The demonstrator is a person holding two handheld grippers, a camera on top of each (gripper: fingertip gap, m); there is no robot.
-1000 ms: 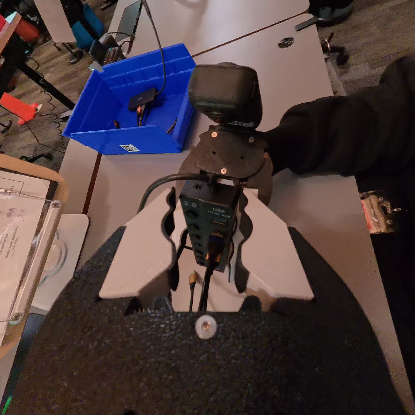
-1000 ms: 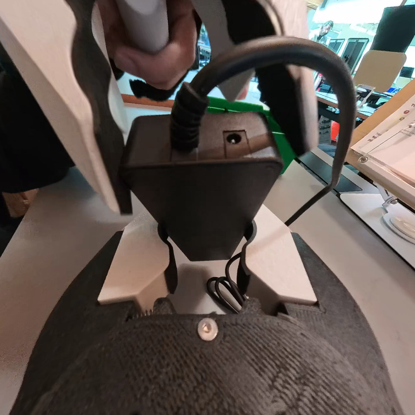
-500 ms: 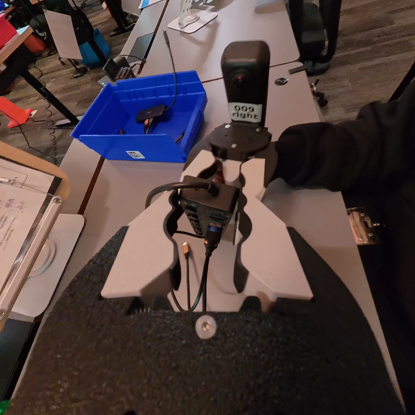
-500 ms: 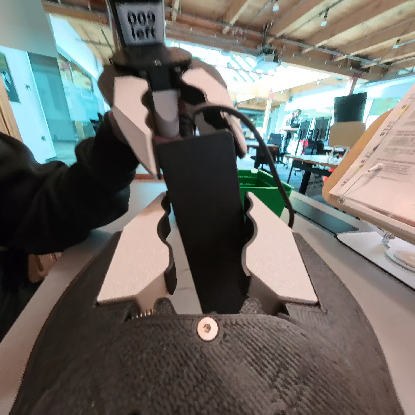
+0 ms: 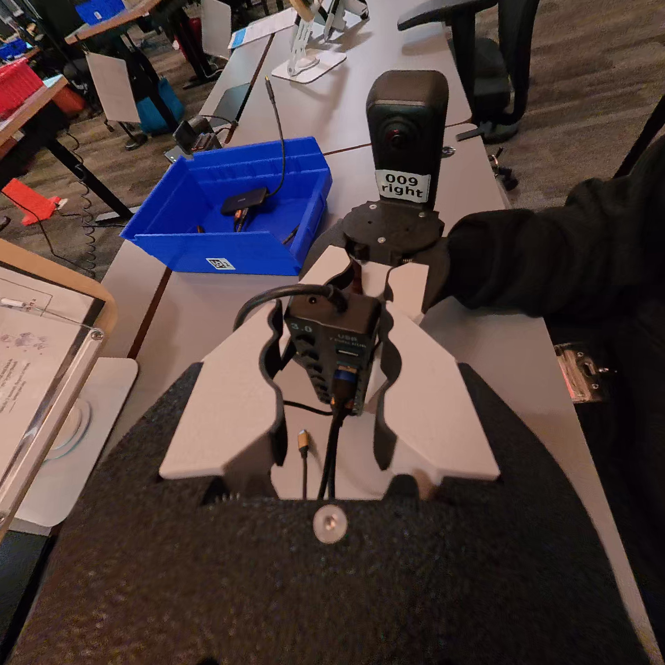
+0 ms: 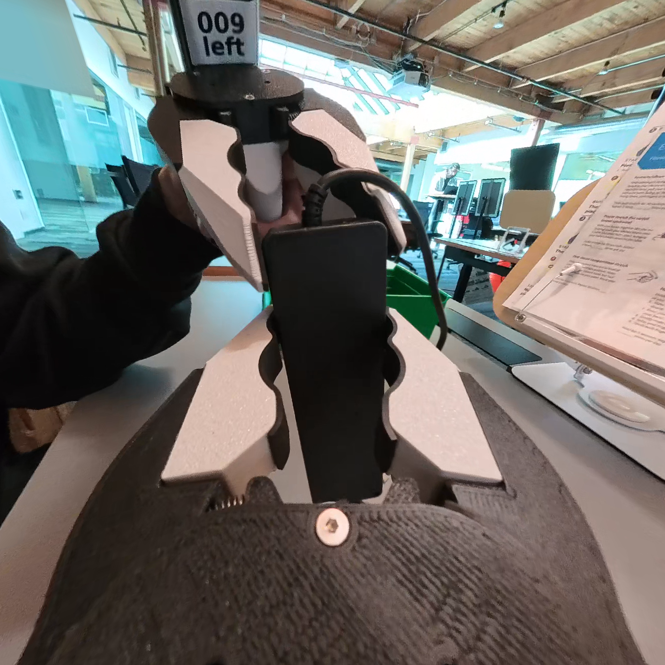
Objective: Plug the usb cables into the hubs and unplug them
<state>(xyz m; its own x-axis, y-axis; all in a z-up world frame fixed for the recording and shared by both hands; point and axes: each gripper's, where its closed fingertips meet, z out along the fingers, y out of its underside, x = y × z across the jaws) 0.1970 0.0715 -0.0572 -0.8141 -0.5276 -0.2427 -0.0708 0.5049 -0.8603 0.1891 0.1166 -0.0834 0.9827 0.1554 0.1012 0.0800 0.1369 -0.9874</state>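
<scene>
A black USB hub (image 5: 324, 342) stands tilted above the grey table, its own thick cable (image 5: 273, 295) leaving the top end. My left gripper (image 5: 329, 313) is shut on the hub's cable end. My right gripper (image 6: 331, 320) faces it, and the hub's plain back (image 6: 331, 360) lies deep between its closed jaws. A black USB plug (image 5: 343, 381) sits in one port. Its thin cable (image 5: 331, 449) hangs down, with a loose gold connector (image 5: 302, 437) beside it. The left gripper (image 6: 325, 259) shows at the hub's top in the right wrist view.
A blue bin (image 5: 230, 252) at the back left holds another small hub (image 5: 244, 203) and cables. A green bin (image 6: 410, 302) sits behind the hub. A paper stand (image 5: 36, 360) is at the table's left. A person's dark sleeve (image 5: 557, 259) reaches in from the right.
The right gripper has slid up along the hub and its jaws have narrowed onto it. The hub has swung from end-on to lengthwise in the right view. The left gripper's hold is unchanged.
</scene>
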